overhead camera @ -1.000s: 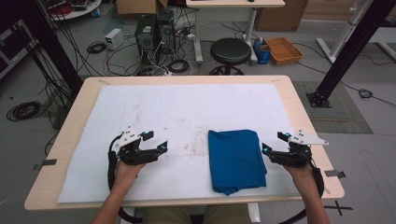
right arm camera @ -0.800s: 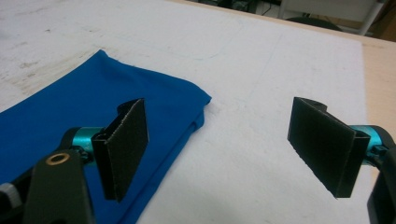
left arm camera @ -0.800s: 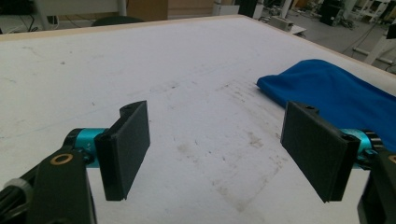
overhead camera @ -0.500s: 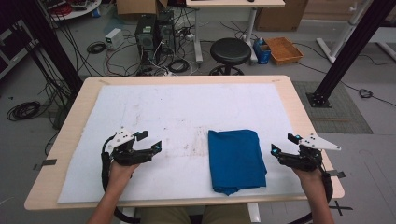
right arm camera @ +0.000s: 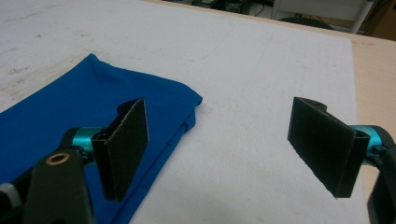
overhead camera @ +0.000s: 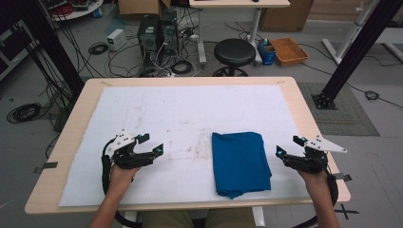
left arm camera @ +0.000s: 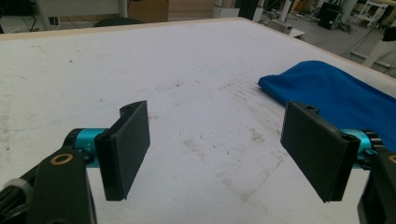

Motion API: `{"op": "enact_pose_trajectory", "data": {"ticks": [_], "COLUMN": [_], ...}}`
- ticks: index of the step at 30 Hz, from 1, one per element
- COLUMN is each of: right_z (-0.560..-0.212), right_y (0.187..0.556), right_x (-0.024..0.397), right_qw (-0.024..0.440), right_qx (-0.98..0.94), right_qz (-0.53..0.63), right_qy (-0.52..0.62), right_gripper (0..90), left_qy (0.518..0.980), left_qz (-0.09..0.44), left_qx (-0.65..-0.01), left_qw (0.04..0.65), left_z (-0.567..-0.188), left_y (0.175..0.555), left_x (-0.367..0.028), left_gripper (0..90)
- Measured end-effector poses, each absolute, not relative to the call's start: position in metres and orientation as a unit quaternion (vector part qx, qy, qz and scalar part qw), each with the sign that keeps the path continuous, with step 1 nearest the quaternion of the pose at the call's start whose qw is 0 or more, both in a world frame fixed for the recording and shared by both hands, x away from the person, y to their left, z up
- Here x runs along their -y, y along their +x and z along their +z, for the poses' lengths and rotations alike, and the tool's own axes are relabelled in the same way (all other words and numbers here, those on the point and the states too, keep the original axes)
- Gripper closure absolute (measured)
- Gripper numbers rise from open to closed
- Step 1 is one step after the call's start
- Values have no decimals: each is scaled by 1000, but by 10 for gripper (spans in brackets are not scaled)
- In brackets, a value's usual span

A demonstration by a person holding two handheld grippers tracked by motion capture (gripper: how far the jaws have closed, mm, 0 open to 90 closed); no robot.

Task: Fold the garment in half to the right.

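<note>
I'm holding my left claw (overhead camera: pixel 153 146) and right claw (overhead camera: pixel 286 147) wide and empty, one either side of the folded blue cloth (overhead camera: pixel 240 162) lying on the white mat (overhead camera: pixel 166 114). I'm judging the fold finished; next comes a corner pinch.

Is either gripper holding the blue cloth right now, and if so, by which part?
Nothing is held. The left gripper and the right gripper both stand open with empty jaws, each off to one side of the folded blue cloth, which lies flat on the table.
</note>
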State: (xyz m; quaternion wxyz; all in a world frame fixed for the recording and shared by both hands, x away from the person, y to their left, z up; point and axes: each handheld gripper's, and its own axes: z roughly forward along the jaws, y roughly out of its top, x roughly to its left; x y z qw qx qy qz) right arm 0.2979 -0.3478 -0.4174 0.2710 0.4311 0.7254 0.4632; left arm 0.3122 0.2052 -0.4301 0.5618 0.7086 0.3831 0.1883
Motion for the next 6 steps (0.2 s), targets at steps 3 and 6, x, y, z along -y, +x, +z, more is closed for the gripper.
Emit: {"op": "enact_pose_trajectory", "data": {"ticks": [3,6], "right_z": [-418,-418], "right_y": [298,299], "right_x": [347,347], "right_qw": [270,270], "right_qx": [-726,-726], "right_qz": [463,464], "right_qy": [431,430], "right_gripper": [201,201], "left_qy": [708,707], "left_qz": [189,189], "left_qx": [-385,-386], "left_qw": [561,562], "left_z": [-430,-431], "left_y": [312,312], "left_x": [-205,-206], "left_gripper": [240,240]}}
